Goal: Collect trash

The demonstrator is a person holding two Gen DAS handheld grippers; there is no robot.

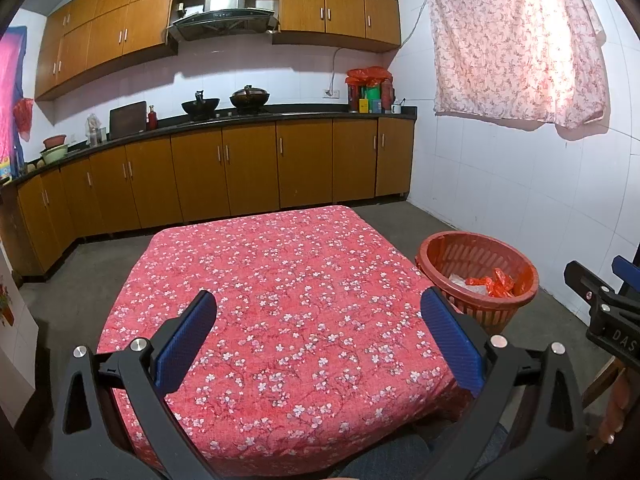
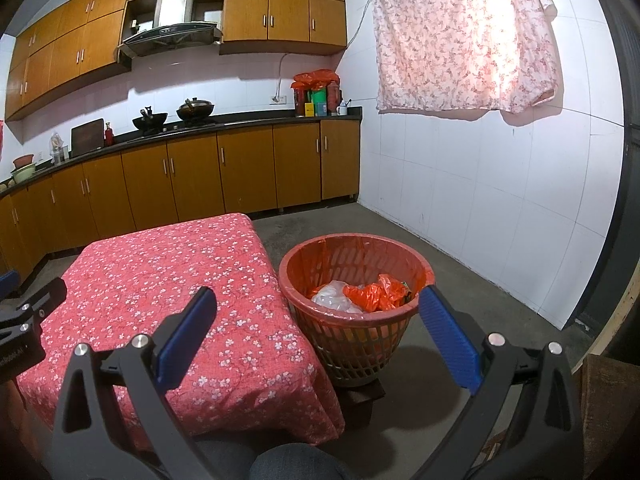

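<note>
Right wrist view: both the left gripper (image 1: 318,340) and right gripper (image 2: 316,340) hang spread and empty, the red slatted plastic basket (image 2: 304,256) seemingly perched on a dark block, so a nudge might tip out its orange bag (image 2: 376,294).

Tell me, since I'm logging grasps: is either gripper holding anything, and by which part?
Nothing is held. The left gripper and the right gripper both have their fingers spread with nothing between them.

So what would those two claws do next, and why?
Probably just draw back and stop. Both the left gripper and right gripper are open and hold nothing, the tablecloth shows no litter, and the bags already lie in the basket.
</note>
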